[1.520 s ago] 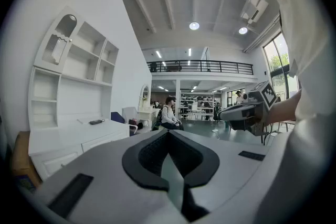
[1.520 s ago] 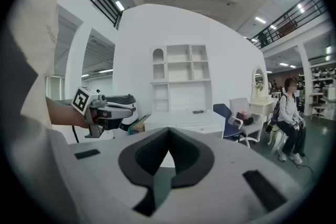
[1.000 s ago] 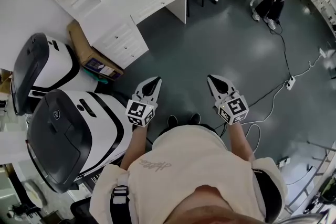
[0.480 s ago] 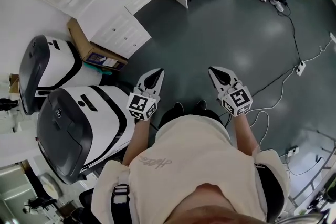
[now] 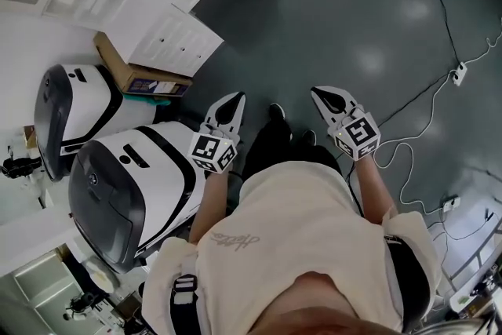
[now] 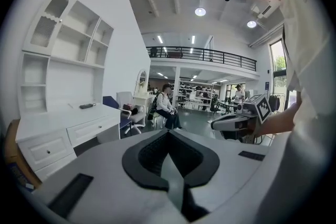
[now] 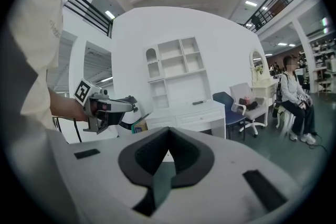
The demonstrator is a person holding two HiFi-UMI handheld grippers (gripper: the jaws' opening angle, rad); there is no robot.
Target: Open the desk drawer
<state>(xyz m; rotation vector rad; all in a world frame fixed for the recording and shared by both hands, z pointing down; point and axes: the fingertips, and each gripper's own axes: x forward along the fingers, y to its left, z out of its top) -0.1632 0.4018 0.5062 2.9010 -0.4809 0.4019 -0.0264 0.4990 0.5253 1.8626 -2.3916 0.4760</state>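
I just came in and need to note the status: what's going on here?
A person stands on the grey floor holding a two-jaw gripper in each hand. The left gripper and right gripper are both shut and empty, held out in front of the body. The white desk with drawers stands apart, ahead and to the left. Its drawers look closed, and neither gripper touches it.

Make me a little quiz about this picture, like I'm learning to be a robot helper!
1. True or false: the desk drawer is pulled open.
2. What lies on top of the white desk? A) a small dark gadget B) a teddy C) a plate
3. Fill in: the left gripper and the right gripper both have their jaws ____.
Key: 1 false; 2 A; 3 shut.
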